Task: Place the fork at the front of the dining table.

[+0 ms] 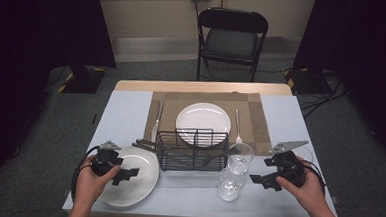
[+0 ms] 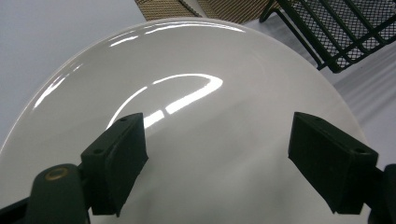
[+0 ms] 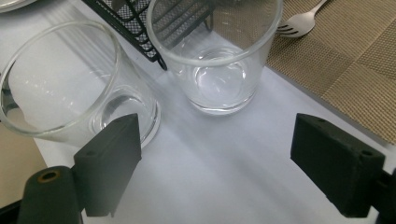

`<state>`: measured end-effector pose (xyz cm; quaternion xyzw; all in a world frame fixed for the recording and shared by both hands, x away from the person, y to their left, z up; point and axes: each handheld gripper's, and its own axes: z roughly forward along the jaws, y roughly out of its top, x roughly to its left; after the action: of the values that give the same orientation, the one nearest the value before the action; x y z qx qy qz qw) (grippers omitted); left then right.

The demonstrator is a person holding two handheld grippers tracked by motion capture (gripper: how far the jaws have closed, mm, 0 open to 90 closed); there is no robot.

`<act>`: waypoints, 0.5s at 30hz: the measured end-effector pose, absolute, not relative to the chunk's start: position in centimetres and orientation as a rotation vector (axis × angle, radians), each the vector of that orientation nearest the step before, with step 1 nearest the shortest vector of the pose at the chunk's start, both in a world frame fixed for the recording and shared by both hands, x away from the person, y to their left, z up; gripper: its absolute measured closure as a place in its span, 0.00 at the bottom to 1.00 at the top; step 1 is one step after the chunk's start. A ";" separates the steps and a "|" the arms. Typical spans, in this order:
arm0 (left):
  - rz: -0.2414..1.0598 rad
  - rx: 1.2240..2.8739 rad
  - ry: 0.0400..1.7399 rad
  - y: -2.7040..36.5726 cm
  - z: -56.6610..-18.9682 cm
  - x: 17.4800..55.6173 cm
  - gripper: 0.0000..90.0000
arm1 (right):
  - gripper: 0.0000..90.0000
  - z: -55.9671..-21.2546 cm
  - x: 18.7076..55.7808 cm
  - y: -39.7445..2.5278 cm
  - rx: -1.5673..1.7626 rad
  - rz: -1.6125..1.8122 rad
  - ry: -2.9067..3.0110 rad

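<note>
A white plate (image 1: 142, 183) lies at the table's front left. My left gripper (image 1: 126, 175) hovers just above it, open, with nothing between its fingers; in the left gripper view the plate (image 2: 196, 70) spreads under the left gripper (image 2: 219, 140). Two clear, empty glasses (image 1: 240, 157) (image 1: 228, 184) stand at the front, right of a black wire basket (image 1: 192, 151). My right gripper (image 1: 260, 181) is open, just right of them and apart from them. In the right gripper view the right gripper (image 3: 217, 144) faces the nearer glass (image 3: 60, 79) and the farther glass (image 3: 219, 56).
A brown placemat (image 1: 260, 117) carries a second white plate (image 1: 203, 120), a knife (image 1: 156, 119) on its left and a fork (image 1: 238, 125) on its right. Utensil handles (image 1: 146, 145) stick out of the basket. A black folding chair (image 1: 232, 38) stands beyond the table.
</note>
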<state>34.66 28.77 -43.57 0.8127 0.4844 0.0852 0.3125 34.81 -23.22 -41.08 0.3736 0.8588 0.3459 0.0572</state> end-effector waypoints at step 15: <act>0.229 2.139 1.286 28.8 -43.2 34.8 0.21 | 0.17 -42.0 34.0 -22.6 1.087 1.065 2.638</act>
<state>34.79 28.85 -43.19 0.8107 0.4874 0.0868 0.3124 33.99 -22.62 -42.03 0.3565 0.8653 0.3492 0.0480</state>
